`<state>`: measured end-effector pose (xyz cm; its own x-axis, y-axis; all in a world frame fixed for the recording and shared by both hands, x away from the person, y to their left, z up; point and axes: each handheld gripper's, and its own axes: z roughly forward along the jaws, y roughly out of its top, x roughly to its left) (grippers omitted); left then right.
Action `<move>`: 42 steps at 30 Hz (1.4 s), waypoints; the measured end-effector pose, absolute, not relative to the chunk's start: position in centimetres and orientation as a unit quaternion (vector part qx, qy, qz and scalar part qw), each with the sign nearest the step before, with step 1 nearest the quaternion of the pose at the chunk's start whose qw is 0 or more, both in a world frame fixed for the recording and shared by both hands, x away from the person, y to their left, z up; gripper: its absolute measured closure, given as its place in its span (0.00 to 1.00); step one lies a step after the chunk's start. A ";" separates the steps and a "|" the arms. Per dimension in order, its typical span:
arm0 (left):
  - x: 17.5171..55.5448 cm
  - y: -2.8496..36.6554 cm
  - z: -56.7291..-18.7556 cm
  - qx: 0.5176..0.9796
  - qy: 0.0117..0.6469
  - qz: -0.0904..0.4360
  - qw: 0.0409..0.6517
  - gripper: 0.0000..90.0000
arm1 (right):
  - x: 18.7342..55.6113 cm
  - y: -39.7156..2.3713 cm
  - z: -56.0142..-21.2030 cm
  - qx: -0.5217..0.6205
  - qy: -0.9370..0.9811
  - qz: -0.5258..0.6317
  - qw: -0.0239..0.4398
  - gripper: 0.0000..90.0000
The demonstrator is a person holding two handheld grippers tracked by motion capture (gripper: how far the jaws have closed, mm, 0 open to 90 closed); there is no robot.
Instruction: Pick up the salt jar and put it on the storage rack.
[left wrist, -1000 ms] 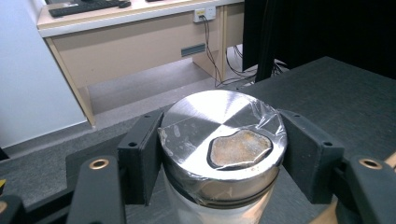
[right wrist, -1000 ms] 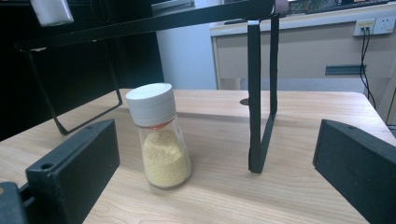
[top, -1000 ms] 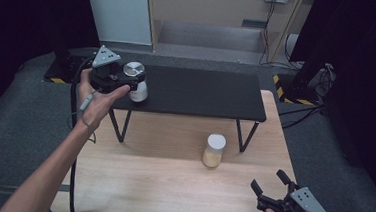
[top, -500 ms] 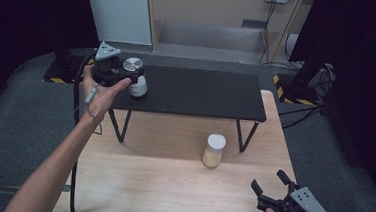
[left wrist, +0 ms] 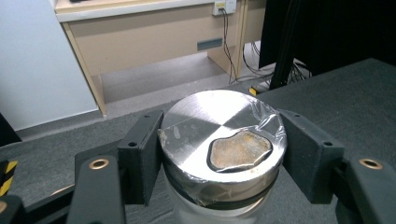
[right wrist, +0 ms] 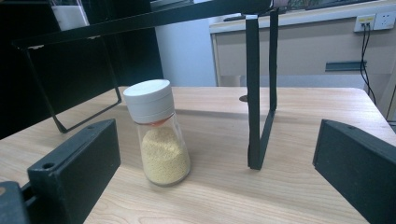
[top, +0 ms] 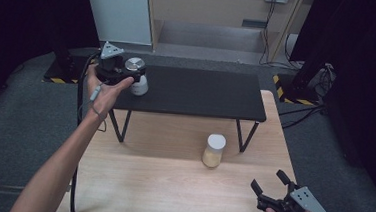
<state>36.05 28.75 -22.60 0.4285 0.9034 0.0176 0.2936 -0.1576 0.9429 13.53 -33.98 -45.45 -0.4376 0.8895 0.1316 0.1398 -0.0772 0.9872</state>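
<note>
Spanning the scene: wooden surface [top: 160, 184], with black shelf [top: 202, 93] raised above its far half.
Left tool [top: 130, 77]: clamped on silver-lidded jar [left wrist: 223, 140], at shelf's left end.
Right tool [top: 270, 184]: jaws wide apart, holding nothing.
White-lidded jar [right wrist: 159, 133]: upright on surface, near shelf's right leg.

— The jar [left wrist: 223, 154]?
— Upright between the left gripper [top: 128, 75]'s pads, which press its round silver lid, a worn patch on top.
— Contents?
— White, seen below the lid, just under the gripper.
</note>
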 end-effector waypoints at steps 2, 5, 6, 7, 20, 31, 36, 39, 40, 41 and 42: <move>36.1 28.8 -22.7 0.692 0.431 0.314 0.486 0.37 | 13.5 -34.0 -45.4 0.427 0.602 0.597 0.315 0.01; 36.0 28.6 -23.0 0.687 0.434 0.320 0.488 0.26 | 13.5 -34.0 -45.5 0.429 0.602 0.598 0.312 0.01; 35.9 28.7 -23.1 0.682 0.435 0.321 0.493 0.21 | 13.5 -34.0 -45.5 0.428 0.602 0.598 0.311 0.01; 35.8 28.8 -23.1 0.680 0.435 0.322 0.495 0.18 | 13.5 -34.0 -45.4 0.427 0.603 0.598 0.311 0.01; 33.1 31.7 -21.9 0.659 0.435 0.304 0.532 0.04 | 13.6 -33.8 -45.4 0.426 0.605 0.599 0.307 0.01; 29.3 32.5 -22.3 0.658 0.426 0.295 0.547 0.03 | 13.5 -33.5 -45.4 0.424 0.606 0.598 0.308 0.01; 27.8 32.7 -22.9 0.657 0.416 0.297 0.555 0.03 | 13.5 -33.4 -45.4 0.424 0.607 0.597 0.308 0.01; 27.0 32.9 -23.5 0.653 0.416 0.291 0.563 0.03 | 13.5 -33.4 -45.4 0.425 0.607 0.597 0.309 0.01; 26.7 32.9 -23.7 0.652 0.415 0.291 0.565 0.03 | 13.5 -33.3 -45.4 0.424 0.606 0.597 0.309 0.01; 26.4 33.0 -23.8 0.652 0.413 0.292 0.566 0.03 | 13.5 -33.3 -45.4 0.423 0.607 0.597 0.310 0.01; 26.1 33.0 -23.8 0.653 0.410 0.293 0.565 0.03 | 13.5 -33.3 -45.4 0.423 0.608 0.597 0.309 0.01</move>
